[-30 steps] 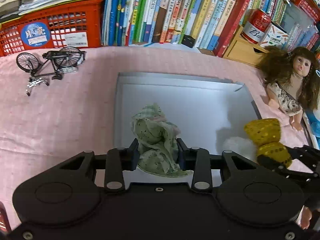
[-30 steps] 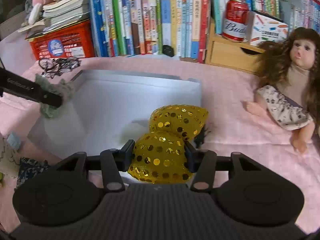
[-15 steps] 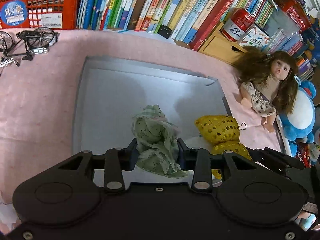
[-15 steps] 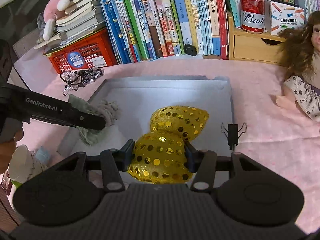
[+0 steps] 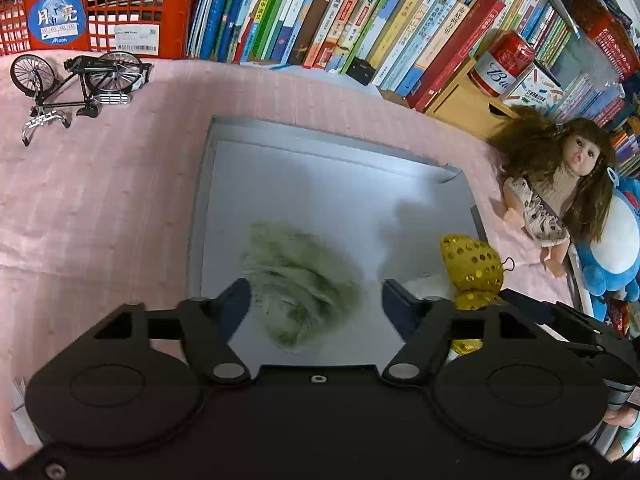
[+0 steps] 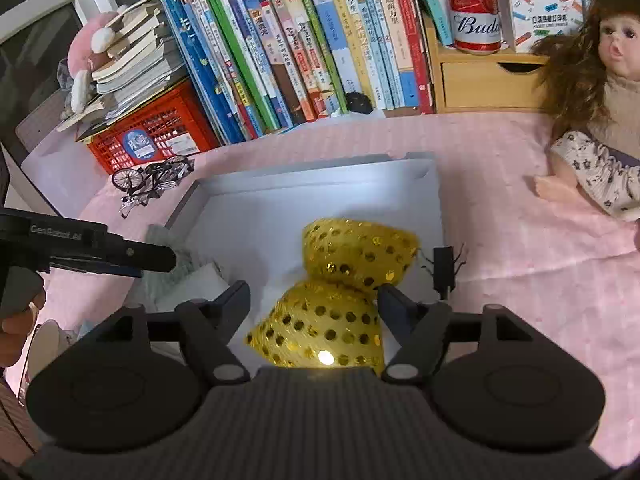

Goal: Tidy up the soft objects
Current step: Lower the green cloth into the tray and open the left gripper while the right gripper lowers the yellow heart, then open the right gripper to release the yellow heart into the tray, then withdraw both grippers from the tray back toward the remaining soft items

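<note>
A grey shallow tray (image 5: 328, 152) lies on the pink cloth; it also shows in the right wrist view (image 6: 320, 184). My left gripper (image 5: 316, 300) is open, and a blurred green cloth bundle (image 5: 300, 284) lies loose between its fingers over the tray floor. My right gripper (image 6: 314, 304) is open around a gold sequined bow (image 6: 344, 280), which sits free at the tray's near right side. The bow (image 5: 472, 264) also shows in the left wrist view, with something white beside it.
A model bicycle (image 5: 76, 84) and a red crate (image 5: 92, 12) stand at the back left. Books (image 5: 340, 16) line the back. A doll (image 5: 560, 192) and a blue plush (image 5: 616, 248) lie right of the tray. A black binder clip (image 6: 444, 268) sits by the bow.
Both grippers have opened. The green cloth has dropped from the left gripper into the tray, and the gold bow has been let go by the right gripper.
</note>
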The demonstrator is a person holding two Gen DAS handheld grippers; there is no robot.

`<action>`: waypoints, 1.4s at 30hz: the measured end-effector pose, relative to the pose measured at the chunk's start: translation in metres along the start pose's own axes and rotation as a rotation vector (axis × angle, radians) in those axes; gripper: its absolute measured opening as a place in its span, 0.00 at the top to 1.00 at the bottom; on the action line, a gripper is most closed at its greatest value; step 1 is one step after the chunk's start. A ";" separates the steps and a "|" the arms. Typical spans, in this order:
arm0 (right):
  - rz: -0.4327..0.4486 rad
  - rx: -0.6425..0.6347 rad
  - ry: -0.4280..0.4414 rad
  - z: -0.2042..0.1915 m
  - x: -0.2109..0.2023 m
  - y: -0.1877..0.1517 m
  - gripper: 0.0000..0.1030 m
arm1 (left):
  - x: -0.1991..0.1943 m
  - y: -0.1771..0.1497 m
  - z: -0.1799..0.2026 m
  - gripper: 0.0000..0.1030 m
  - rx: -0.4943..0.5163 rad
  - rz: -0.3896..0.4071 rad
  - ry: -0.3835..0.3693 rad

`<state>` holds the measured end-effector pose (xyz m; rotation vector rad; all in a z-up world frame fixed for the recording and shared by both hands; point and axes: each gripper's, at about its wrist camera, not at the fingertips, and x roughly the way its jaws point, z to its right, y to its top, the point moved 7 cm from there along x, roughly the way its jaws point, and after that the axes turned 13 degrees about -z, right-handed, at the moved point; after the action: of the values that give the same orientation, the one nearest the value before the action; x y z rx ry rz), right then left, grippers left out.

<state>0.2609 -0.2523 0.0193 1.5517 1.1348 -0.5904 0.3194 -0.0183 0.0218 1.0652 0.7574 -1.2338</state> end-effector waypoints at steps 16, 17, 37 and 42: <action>0.083 -0.002 -0.007 0.006 -0.033 -0.009 0.17 | -0.031 -0.027 0.015 0.26 0.090 0.090 0.024; 0.095 -0.010 -0.007 0.005 -0.038 -0.011 0.17 | -0.034 -0.031 0.017 0.26 0.096 0.097 0.018; 0.345 -0.215 -0.059 -0.065 -0.115 -0.061 0.12 | -0.098 -0.127 0.041 0.22 0.241 0.334 0.002; 0.406 -0.268 -0.093 -0.085 -0.123 -0.081 0.12 | -0.102 -0.158 0.039 0.21 0.252 0.385 -0.002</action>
<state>0.1215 -0.2190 0.1101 1.4491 0.7620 -0.2232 0.1407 -0.0168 0.0934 1.3431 0.3741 -1.0120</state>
